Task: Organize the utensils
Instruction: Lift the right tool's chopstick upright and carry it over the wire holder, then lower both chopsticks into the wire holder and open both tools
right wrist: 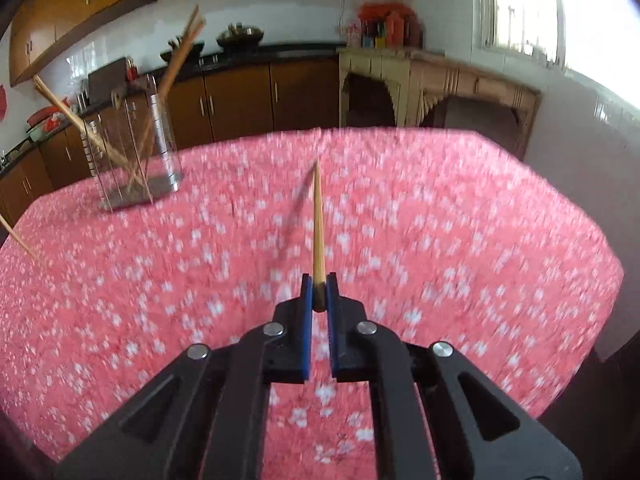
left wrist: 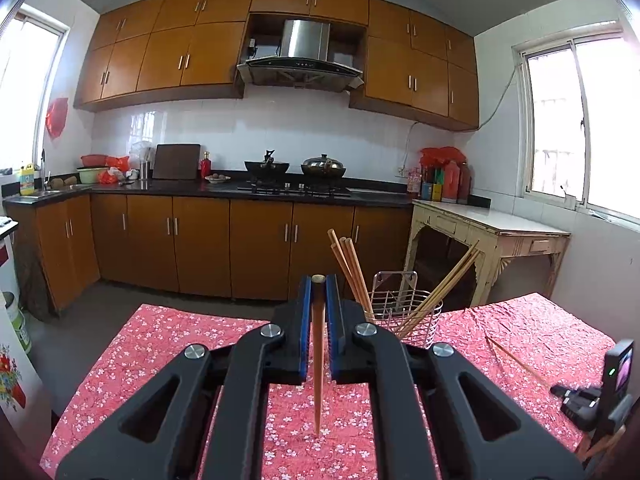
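My left gripper (left wrist: pixel 318 280) is shut on a wooden chopstick (left wrist: pixel 318 368), thick end between the blue pads, thin tip pointing back down toward the pink floral tablecloth (left wrist: pixel 168 352). Just beyond and to the right stands a wire utensil holder (left wrist: pixel 404 312) with several chopsticks leaning in it. My right gripper (right wrist: pixel 318 280) is shut on another chopstick (right wrist: pixel 318 224) that points forward over the tablecloth (right wrist: pixel 440 240). The holder (right wrist: pixel 132 148) shows at the far left in the blurred right wrist view.
A loose chopstick (left wrist: pixel 516 360) lies on the cloth at the right, near the other gripper's body (left wrist: pixel 600 392). Another chopstick tip (right wrist: pixel 20 240) pokes in at the left edge. Kitchen cabinets (left wrist: pixel 200 240) and a cream side table (left wrist: pixel 488 236) stand beyond the table.
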The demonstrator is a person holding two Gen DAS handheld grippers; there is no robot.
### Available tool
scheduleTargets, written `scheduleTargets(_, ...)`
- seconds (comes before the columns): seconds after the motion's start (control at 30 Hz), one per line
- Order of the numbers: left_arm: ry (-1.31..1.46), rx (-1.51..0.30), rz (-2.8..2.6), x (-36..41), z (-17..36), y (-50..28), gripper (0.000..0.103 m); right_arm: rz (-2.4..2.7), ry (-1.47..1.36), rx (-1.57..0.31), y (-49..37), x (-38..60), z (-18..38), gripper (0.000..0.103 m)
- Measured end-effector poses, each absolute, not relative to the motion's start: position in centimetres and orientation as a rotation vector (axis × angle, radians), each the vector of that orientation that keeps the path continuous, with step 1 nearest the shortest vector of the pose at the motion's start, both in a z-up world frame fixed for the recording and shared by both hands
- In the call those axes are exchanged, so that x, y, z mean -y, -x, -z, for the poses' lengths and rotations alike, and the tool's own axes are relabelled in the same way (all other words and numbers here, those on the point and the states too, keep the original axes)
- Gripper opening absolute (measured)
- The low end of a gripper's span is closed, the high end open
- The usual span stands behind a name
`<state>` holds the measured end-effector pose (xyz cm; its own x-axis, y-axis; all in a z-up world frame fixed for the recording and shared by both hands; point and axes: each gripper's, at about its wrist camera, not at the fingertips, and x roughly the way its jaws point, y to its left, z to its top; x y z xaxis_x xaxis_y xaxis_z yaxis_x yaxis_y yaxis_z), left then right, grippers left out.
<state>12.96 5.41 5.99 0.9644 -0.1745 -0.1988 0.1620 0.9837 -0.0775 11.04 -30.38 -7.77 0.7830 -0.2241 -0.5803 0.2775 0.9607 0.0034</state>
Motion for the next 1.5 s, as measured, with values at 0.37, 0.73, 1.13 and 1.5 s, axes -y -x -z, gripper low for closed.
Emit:
scheduleTargets(0.37,0.091,-0.196,0.185,-5.5,-6.6,-12.8,0.007,0.207,-0.092,-0.34,-11.6,29.9,-2.1,0.007)
scheduleTargets(0.73,0.107,-0.184,0.199,-5.4,-7.4,-12.8,0.007,0.091,-0.122,-0.235,-13.1,28.3,-8.2,0.007)
scheduleTargets(1.13,0.142,-0.166,0.252,-4.7,-9.8,-13.4,0.007,-0.035,-0.131,-0.211,-11.8,26.7,-13.2,0.007)
scheduleTargets(1.5,0.162,-0.091,0.293,-2.3,-15.6,-14.8,0.007,-0.11,-0.107,-0.136,-11.0,24.9,-19.4,0.007)
